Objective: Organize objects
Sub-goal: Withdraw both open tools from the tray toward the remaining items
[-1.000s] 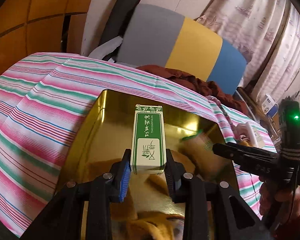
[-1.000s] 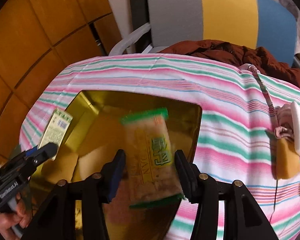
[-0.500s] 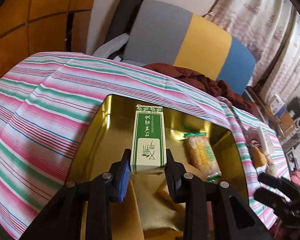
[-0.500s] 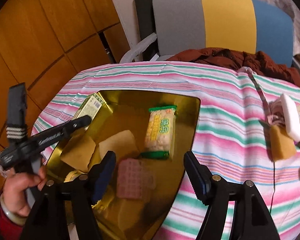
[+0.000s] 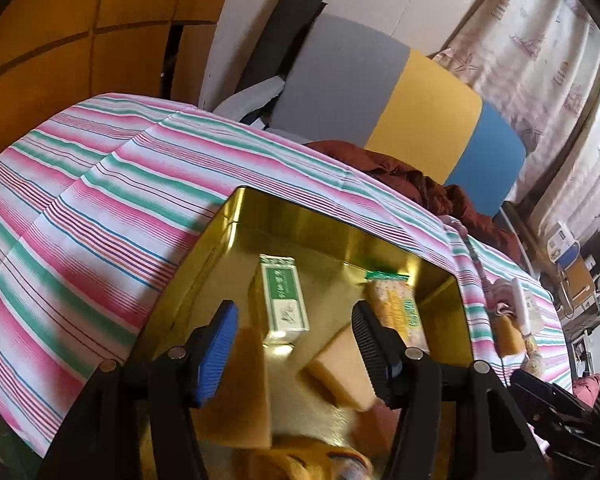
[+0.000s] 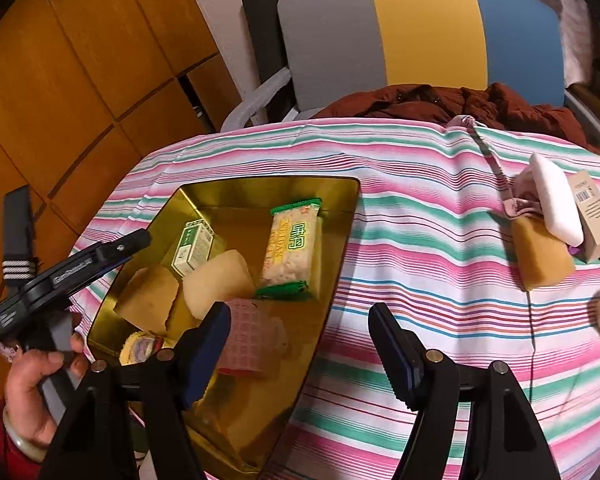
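A gold tin tray [image 5: 236, 216] [image 6: 352, 216] sits on the striped cloth. In it lie a green and white box [image 5: 283, 294] [image 6: 194, 246], a green-edged snack packet [image 5: 396, 306] [image 6: 292, 248], yellow sponges [image 6: 216, 284] [image 5: 340, 372] and a pink waffle-patterned piece [image 6: 248, 336]. My left gripper [image 5: 294, 340] is open and empty just above the box. My right gripper [image 6: 300, 348] is open and empty over the tray's right edge. The left gripper also shows from the side in the right wrist view [image 6: 112, 252].
On the cloth [image 6: 420, 240] to the right lie a yellow sponge [image 6: 540, 252], a white bar [image 6: 556, 200], a beige box [image 6: 596, 208] and a thin cord [image 6: 532, 320]. A grey, yellow and blue chair [image 6: 420, 36] with a brown jacket [image 6: 440, 100] stands behind the table.
My left gripper opened and let the green box drop into the tray. My right gripper released the snack packet into the tray, opened, and drew back to the right.
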